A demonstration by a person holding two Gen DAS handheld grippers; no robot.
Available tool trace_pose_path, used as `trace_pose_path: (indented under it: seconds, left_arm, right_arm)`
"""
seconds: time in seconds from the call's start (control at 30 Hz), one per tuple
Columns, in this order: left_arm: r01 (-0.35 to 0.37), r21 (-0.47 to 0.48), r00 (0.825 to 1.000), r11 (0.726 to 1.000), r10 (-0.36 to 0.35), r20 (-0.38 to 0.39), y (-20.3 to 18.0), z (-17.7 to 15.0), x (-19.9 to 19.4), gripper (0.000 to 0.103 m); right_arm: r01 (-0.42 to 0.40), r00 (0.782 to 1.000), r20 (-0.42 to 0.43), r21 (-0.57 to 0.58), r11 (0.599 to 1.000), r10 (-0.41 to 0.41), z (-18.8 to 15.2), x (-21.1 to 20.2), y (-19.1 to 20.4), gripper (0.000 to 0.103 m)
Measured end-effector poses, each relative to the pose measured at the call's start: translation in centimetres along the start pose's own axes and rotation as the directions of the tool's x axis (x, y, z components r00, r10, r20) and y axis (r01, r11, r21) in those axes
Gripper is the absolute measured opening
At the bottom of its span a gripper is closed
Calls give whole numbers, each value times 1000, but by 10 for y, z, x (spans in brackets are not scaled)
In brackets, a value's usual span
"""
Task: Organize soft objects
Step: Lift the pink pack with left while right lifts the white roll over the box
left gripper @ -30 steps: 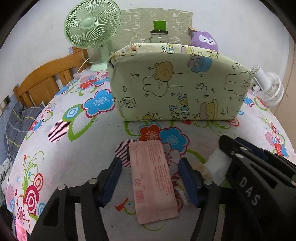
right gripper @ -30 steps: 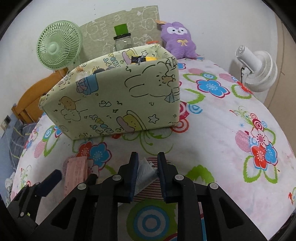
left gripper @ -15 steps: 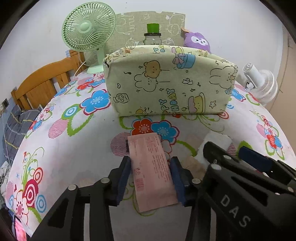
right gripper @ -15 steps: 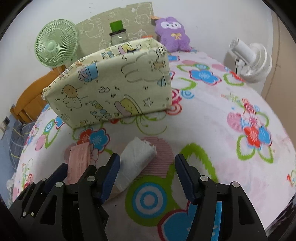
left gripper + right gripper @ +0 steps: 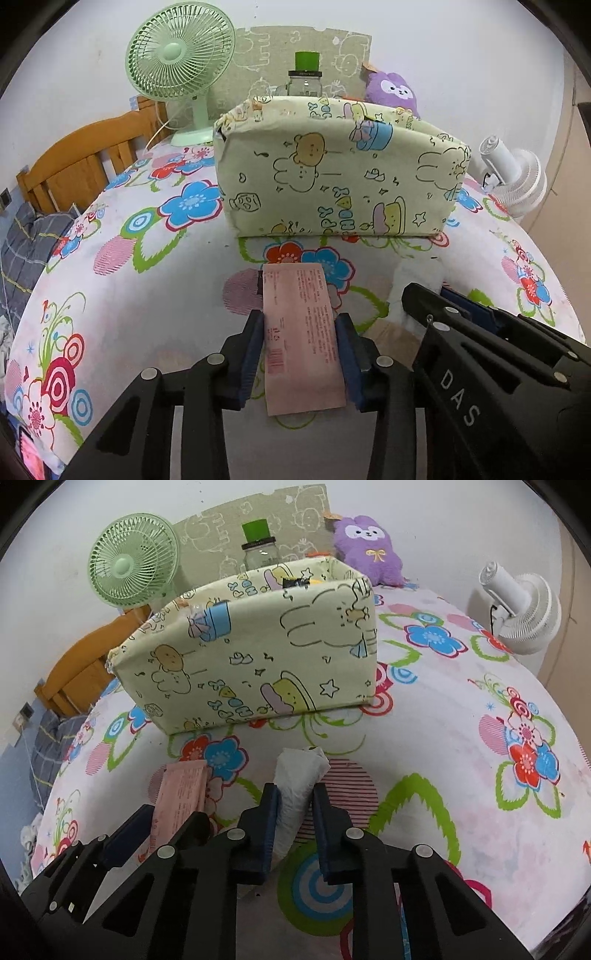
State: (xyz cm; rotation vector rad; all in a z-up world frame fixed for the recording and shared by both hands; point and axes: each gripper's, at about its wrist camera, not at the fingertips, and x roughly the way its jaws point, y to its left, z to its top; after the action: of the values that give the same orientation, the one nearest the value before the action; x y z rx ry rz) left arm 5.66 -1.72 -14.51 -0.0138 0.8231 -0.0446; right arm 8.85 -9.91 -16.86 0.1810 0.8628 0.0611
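Left hand-held gripper (image 5: 300, 354), in its own wrist view, has its two blue pads against the long edges of a pink packet (image 5: 301, 332), and its jaws are closing on it. That flat packet lies lengthwise on the counter's flowered cloth (image 5: 147, 295), its far end pointing at the pale green fabric box (image 5: 340, 177) printed with cartoon animals, which stands just beyond. To the right, the right hand-held gripper (image 5: 436, 295) reaches in from the lower corner, over a white crumpled wad (image 5: 406, 273) that is mostly hidden behind it. Behind the box stand a green fan (image 5: 181, 55), a glass jar (image 5: 304, 83) with a green lid, a purple plush toy (image 5: 393, 90) and, at the right edge, a white fan (image 5: 517, 181). A wooden bed frame (image 5: 81, 162) shows at the left.

From the right wrist view, the right hand-held gripper (image 5: 295, 812) is clamped narrow on the white crumpled wad (image 5: 301, 771), whose far end sticks out past the pads toward the fabric box (image 5: 258, 657). The wad rests on the cloth (image 5: 443, 757), near the box but apart from it. Left of it lies the pink packet (image 5: 181, 794), with the left hand-held gripper (image 5: 162, 823) around its near end. The box is open at the top, with small dark and yellow items inside that are too small to name. The plush toy (image 5: 369, 550), jar (image 5: 260, 552) and both fans line the back.
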Motion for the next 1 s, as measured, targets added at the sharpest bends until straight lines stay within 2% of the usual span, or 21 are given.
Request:
trace_pose_path:
  seconds: [0.53, 1.0]
  left_arm:
    - [3, 14, 997, 1000, -4, 79, -8, 17, -37, 40]
    - [1, 31, 984, 1000, -7, 179, -13, 32, -83, 40]
  right_arm:
    - [23, 996, 88, -30, 999, -20, 18, -45, 3, 20]
    - [16, 983, 185, -46, 999, -8, 31, -95, 10, 20]
